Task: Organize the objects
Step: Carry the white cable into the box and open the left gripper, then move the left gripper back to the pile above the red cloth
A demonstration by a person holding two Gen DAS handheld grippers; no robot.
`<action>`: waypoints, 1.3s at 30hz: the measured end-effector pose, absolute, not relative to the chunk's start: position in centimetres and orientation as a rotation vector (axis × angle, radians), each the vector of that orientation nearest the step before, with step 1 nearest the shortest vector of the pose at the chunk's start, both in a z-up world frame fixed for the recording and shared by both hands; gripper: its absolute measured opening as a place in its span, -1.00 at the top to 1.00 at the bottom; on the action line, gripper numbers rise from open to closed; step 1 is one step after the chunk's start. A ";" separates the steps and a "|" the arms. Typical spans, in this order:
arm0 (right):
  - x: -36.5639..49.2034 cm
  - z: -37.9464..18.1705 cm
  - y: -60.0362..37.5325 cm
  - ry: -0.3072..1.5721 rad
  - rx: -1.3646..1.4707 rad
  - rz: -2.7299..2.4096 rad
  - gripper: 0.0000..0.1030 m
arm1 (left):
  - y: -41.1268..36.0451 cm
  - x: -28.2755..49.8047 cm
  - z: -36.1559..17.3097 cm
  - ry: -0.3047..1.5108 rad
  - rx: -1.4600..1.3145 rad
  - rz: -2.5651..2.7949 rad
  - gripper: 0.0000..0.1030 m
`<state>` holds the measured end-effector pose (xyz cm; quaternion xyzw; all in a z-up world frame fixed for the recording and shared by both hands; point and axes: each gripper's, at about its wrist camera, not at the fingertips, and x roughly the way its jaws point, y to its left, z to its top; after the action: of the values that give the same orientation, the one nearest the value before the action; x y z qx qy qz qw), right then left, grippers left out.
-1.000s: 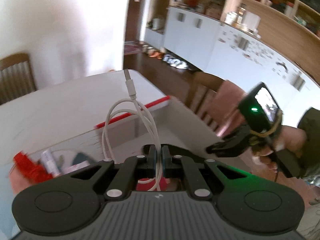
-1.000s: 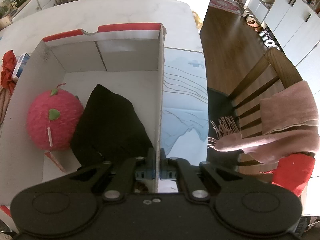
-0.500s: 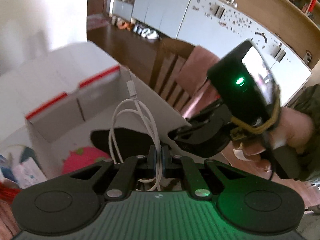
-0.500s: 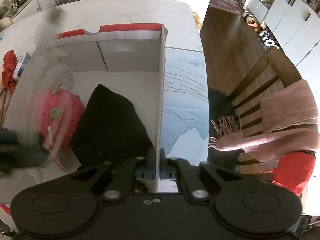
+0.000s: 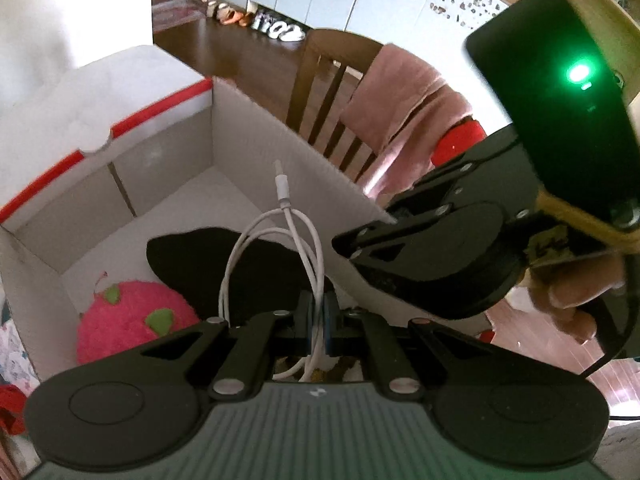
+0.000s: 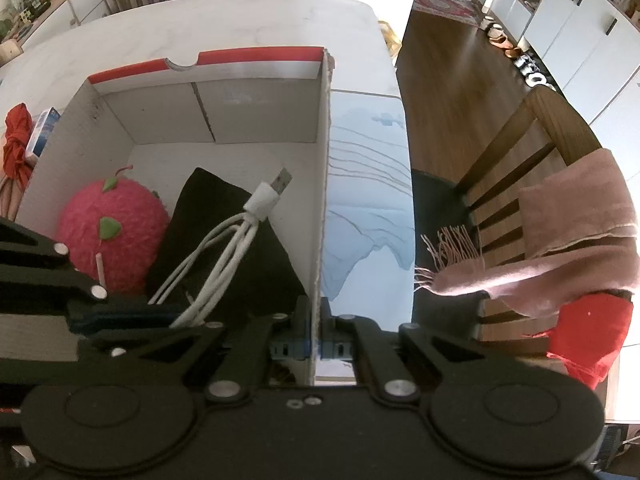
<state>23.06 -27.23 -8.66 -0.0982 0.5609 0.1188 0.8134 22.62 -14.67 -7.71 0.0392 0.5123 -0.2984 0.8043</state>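
Note:
My left gripper (image 5: 316,320) is shut on a coiled white cable (image 5: 298,236) and holds it above the open white box with a red rim (image 5: 156,172). The cable also shows in the right wrist view (image 6: 236,248), with its USB plug pointing up. My right gripper (image 6: 315,334) is shut on the box's right wall (image 6: 323,184). Inside the box lie a pink plush fruit (image 6: 112,232) and a black cloth (image 6: 224,256). The plush (image 5: 132,316) and the cloth (image 5: 208,268) also show below the cable in the left wrist view.
The box stands on a white table (image 6: 200,24). A red cloth (image 6: 16,140) and a small carton (image 6: 42,132) lie left of the box. A wooden chair (image 6: 516,168) with a pink scarf (image 6: 568,220) stands right of the table.
My left gripper has carried the cable from beside the box to over its inside and has come close to the right gripper. The right gripper has stayed on the box wall.

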 end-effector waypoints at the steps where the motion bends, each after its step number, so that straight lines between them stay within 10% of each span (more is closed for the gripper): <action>1: 23.1 -8.7 -27.3 1.198 -0.209 0.253 0.98 | -14.6 22.7 -8.0 1.106 0.080 -0.637 0.92; 13: 22.7 -8.8 -28.3 1.196 -0.222 0.263 0.97 | -13.4 22.1 -9.8 1.153 0.044 -0.611 0.73; 19: 22.8 -8.9 -28.6 1.190 -0.237 0.281 0.97 | -12.6 21.0 -8.7 1.116 0.026 -0.575 -0.20; 39: 23.2 -9.2 -29.3 1.201 -0.221 0.310 0.96 | -5.6 16.7 -2.2 0.928 -0.078 -0.409 -0.37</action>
<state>23.22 -29.28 -9.25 -0.1035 0.5618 0.1451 0.8079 16.71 -5.57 -2.20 -0.0374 0.4442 -0.1959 0.8735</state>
